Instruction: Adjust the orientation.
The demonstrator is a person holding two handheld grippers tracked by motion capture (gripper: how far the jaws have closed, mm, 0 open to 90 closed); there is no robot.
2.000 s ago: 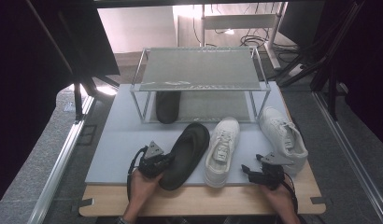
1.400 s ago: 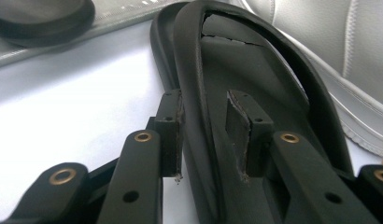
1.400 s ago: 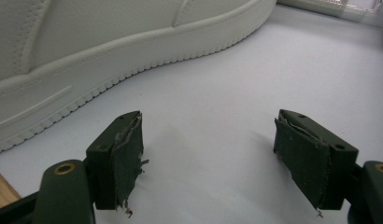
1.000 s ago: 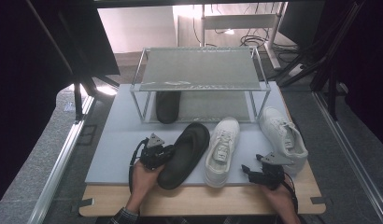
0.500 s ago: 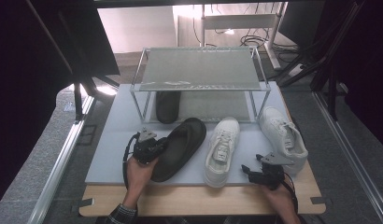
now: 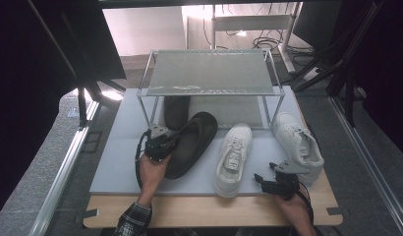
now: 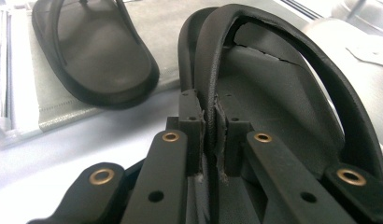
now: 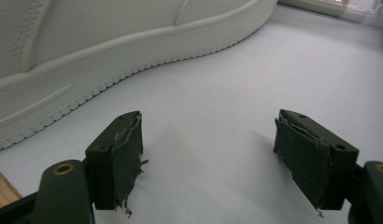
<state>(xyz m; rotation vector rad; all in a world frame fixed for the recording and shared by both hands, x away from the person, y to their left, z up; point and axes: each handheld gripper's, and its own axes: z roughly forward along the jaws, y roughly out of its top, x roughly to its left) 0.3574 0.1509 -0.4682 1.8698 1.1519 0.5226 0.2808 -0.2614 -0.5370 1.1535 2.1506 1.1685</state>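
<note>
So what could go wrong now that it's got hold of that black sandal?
The left hand-held gripper pinches only the thin strap of the black rubber sandal, so the sandal could swing or slip free. The strap already looks cracked near its top and might tear further. The silver wire shoe rack stands close ahead, with the matching black sandal under it; the carried one could bump a rack leg or knock its mate.
</note>
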